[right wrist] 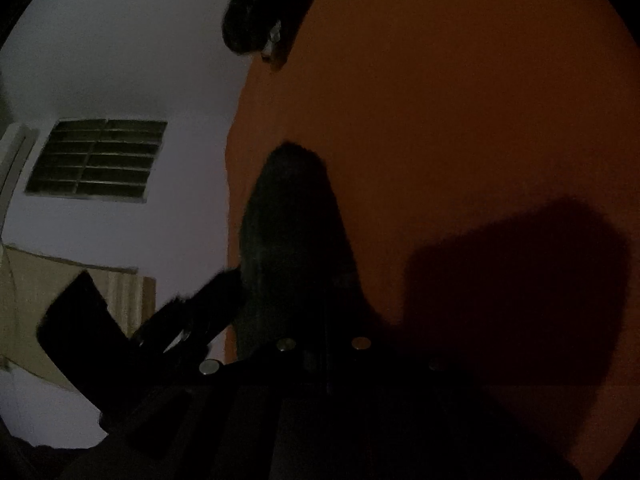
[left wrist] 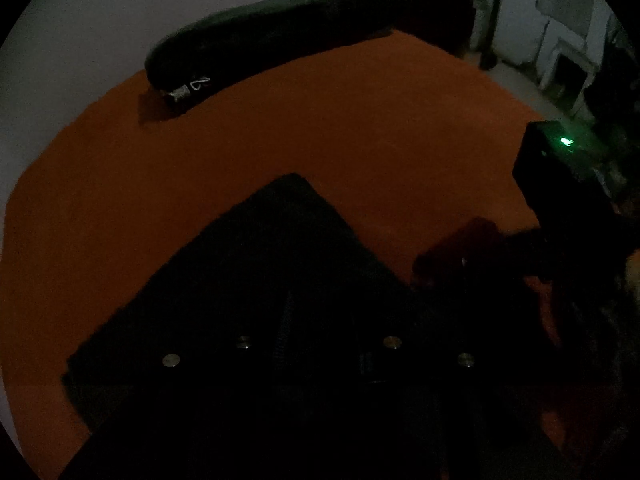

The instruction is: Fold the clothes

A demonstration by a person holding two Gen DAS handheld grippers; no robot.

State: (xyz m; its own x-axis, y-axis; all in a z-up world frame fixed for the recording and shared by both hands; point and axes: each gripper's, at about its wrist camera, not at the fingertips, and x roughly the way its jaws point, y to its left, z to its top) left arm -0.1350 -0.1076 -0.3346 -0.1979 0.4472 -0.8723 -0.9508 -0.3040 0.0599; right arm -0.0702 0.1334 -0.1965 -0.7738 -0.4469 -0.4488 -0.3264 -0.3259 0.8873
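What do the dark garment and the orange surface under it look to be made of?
The dark garment looks like soft, matte cloth, perhaps fleece or knit: its edges are fuzzy and nothing shines. The light is too dim to tell the weave. The orange surface seems a smooth matte fabric cover, flat and unwrinkled, with no gloss.

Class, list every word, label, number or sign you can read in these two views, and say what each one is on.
None can be read.
White squiggle on the dark bolster end, left wrist view: too blurred to tell whether it is lettering.
Green light on the right tool: a lamp, not a sign.
Dark garment, orange sheet: no print visible.
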